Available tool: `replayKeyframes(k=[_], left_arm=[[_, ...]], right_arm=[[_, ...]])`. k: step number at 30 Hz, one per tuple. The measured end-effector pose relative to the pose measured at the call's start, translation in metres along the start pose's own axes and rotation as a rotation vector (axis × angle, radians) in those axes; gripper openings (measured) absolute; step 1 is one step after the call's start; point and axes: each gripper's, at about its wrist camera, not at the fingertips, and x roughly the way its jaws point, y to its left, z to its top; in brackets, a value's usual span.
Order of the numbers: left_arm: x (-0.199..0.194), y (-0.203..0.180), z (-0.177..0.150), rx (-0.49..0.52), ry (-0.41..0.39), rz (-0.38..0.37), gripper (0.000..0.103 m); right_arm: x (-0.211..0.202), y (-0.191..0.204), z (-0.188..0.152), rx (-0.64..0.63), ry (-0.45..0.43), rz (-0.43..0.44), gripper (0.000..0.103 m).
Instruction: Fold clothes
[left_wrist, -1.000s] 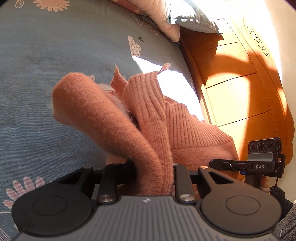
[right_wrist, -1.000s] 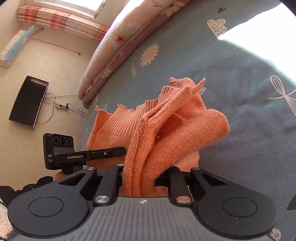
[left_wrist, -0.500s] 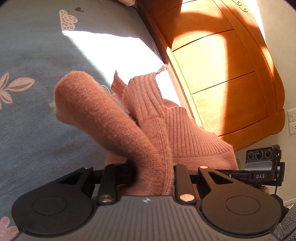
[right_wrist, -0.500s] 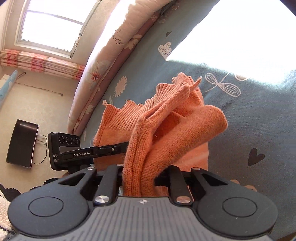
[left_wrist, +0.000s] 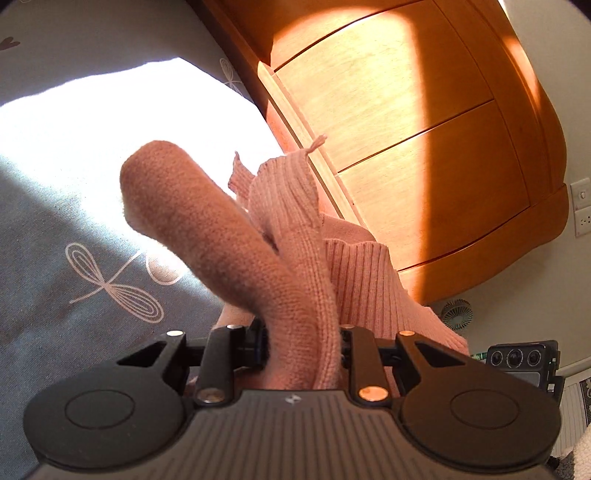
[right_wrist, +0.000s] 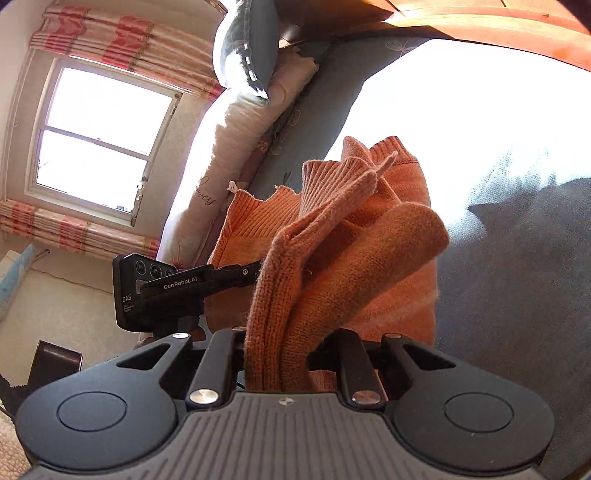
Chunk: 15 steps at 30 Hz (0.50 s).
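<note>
We've swung toward the headboard (left_wrist: 424, 122); sweater (left_wrist: 295, 295) hides our fingertips, bunched and clamped in both left gripper (left_wrist: 303, 347) and right gripper (right_wrist: 284, 350).

Left hand-held gripper (left_wrist: 301, 350) clamping orange knit sweater (left_wrist: 236, 236), wooden headboard (left_wrist: 424, 147) behind

We see hard daylight in both views. In the right wrist view it pours through the window (right_wrist: 99, 144), which is blown out to white, and a large patch of the bedsheet (right_wrist: 480, 122) is overexposed too. In the left wrist view the same glare whitens the sheet, while a warm band of sun crosses the wooden headboard (left_wrist: 424, 147) between soft-edged shadows. The sweater (right_wrist: 351, 236) casts a dark shadow on the sheet. Fisheye distortion bends straight lines near the edges, and the corners go black. Focus stays fairly sharp.
</note>
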Motion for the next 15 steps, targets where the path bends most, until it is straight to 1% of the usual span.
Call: replayKeyframes(k=[4, 8, 13, 15], left_arm=[[0.028, -0.011, 0.030, 0.047, 0.035, 0.000, 0.023], [0.065, -0.034, 0.055, 0.103, 0.076, 0.018, 0.023], [0.102, -0.037, 0.068, 0.169, 0.150, 0.066, 0.023], [0.116, -0.037, 0.070, 0.199, 0.164, 0.089, 0.023]], right_arm=[[-0.001, -0.020, 0.002, 0.048, -0.037, -0.006, 0.019], [-0.001, -0.040, 0.003, 0.096, -0.074, -0.012, 0.019], [-0.002, -0.066, 0.005, 0.156, -0.120, -0.019, 0.020], [-0.006, -0.079, 0.002, 0.189, -0.139, -0.030, 0.019]])
